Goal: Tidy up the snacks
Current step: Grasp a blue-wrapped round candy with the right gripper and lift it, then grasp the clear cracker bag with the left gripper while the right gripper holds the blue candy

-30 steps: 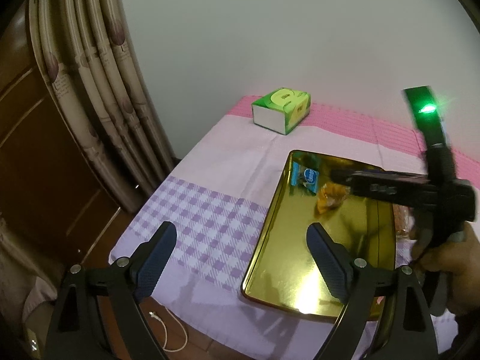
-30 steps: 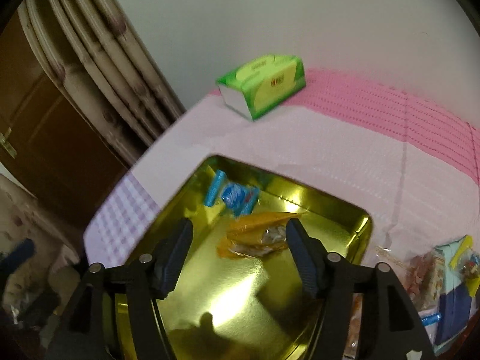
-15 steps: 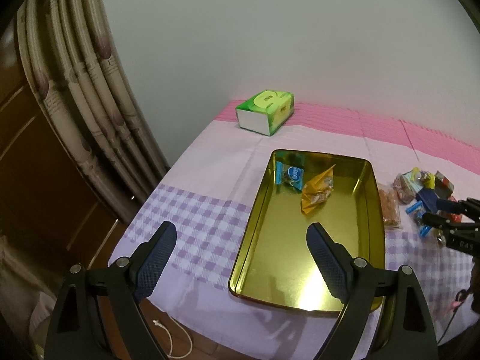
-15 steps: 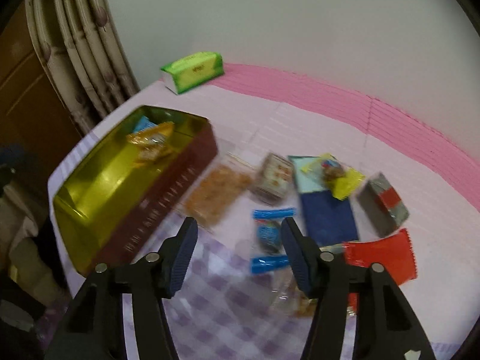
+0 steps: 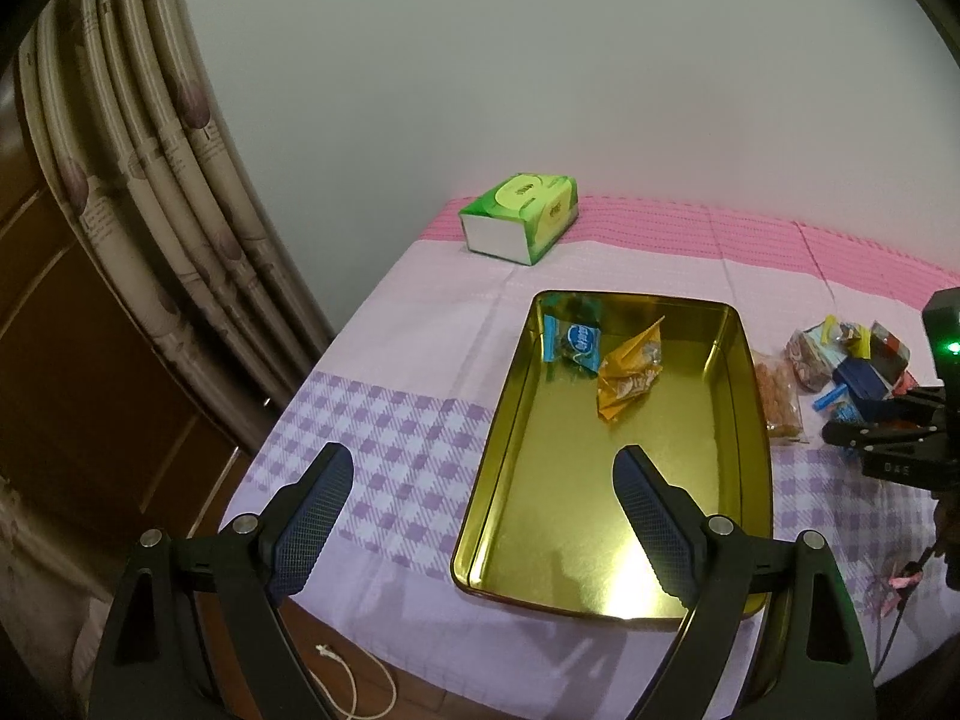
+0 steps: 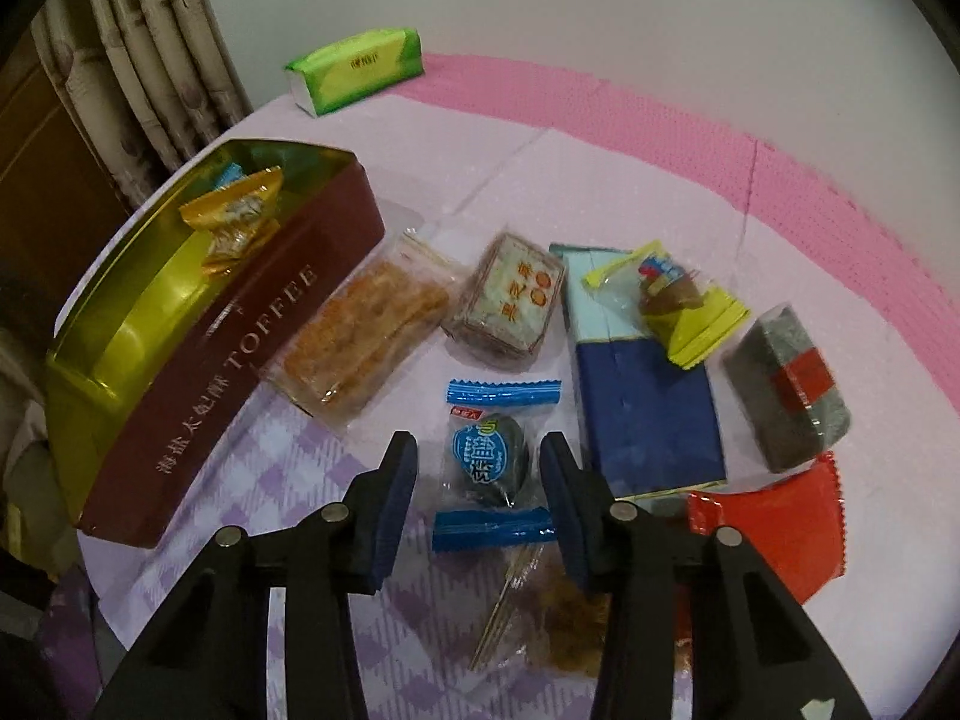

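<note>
While my right hand-held gripper [image 6: 477, 471] has just been closing around the blue-wrapped snack [image 6: 492, 462] on the counter [image 6: 540, 168], pads not yet touching, I risk pinching only crinkly wrapper; left hand-held gripper [image 5: 480, 516] hangs wide above the tin [image 5: 741, 348].

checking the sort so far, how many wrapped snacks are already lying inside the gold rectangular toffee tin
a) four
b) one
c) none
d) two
d: inside the gold rectangular toffee tin lie just two, a blue-ended clear wrapper with a dark snack and an orange foil packet; every other snack is still out on the cloth beside it.
</note>
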The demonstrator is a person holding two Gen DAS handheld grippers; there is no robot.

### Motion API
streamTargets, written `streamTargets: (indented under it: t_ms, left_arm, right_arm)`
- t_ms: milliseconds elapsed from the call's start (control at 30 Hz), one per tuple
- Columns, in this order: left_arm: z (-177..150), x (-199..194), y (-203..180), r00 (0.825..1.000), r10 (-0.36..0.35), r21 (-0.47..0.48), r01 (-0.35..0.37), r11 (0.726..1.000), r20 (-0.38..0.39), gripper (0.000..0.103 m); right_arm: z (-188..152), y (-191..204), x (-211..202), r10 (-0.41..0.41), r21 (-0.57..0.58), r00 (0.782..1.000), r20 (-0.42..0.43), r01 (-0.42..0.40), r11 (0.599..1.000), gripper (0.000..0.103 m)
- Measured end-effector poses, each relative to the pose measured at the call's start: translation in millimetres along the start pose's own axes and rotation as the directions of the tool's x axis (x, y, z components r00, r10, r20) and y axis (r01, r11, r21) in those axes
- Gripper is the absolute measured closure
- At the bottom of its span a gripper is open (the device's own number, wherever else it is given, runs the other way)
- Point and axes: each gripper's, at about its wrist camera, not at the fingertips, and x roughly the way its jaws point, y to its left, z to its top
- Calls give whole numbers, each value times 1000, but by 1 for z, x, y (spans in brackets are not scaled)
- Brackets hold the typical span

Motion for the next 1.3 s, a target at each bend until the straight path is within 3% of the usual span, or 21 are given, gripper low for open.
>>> streamTargets:
  t_ms: [167, 333, 467, 533, 567, 667, 767, 800, 900, 967, 1100, 1200, 1233, 1300]
  left_arm:
    - [-1, 1, -5, 1000, 4, 23, -4, 1000, 1, 14]
    - [-2, -5, -11, 999, -45, 47, 44, 998, 16, 14]
    - [-6, -13, -29, 984, -178, 116, 176, 978, 8, 14]
    - [-9, -15, -43, 951, -305, 141, 308, 941, -46, 14]
    - [-11, -16, -50, 921, -381, 141, 388, 911, -79, 14]
    - [-14, -17, -76, 855, -499, 153, 517, 842, -141, 14]
    - [-14, -17, -113, 827, -532, 224, 561, 797, -180, 14]
    - [-11, -17, -128, 811, -554, 258, 585, 769, -187, 14]
    - [-3, -13, -182, 739, -632, 375, 668, 643, -233, 14]
    - [1, -7, -216, 699, -665, 441, 700, 561, -264, 14]
    - [1, 14, -270, 662, -658, 531, 725, 439, -360, 21]
    - [6, 32, -288, 630, -658, 515, 758, 402, -414, 28]
    - [9, 39, -294, 600, -660, 500, 783, 369, -453, 28]
    - [10, 48, -303, 594, -636, 502, 791, 349, -492, 28]
  right_arm:
    - [2, 0, -1, -37, 22, 999, 4, 36, 999, 80]
    - [-27, -18, -62, 3, 154, 988, 154, -27, 988, 81]
    - [-82, -63, -110, -77, 298, 977, 201, 14, 955, 81]
    - [-110, -85, -122, -149, 348, 973, 175, 81, 934, 80]
    - [-124, -96, -127, -174, 371, 971, 164, 103, 923, 80]
    - [-164, -124, -135, -218, 439, 967, 131, 140, 887, 80]
    - [-190, -136, -138, -228, 473, 964, 136, 139, 870, 79]
    - [-197, -139, -140, -224, 481, 964, 146, 128, 867, 79]
    - [-208, -142, -138, -223, 494, 960, 171, 113, 862, 79]
    - [-215, -142, -138, -213, 506, 957, 198, 87, 858, 79]
    - [-220, -145, -132, -194, 521, 957, 217, 54, 852, 79]
    - [-226, -146, -138, -186, 529, 950, 253, 26, 848, 78]
    - [-226, -146, -139, -185, 531, 947, 262, 18, 847, 78]
    - [-227, -147, -139, -179, 535, 946, 270, 8, 845, 78]
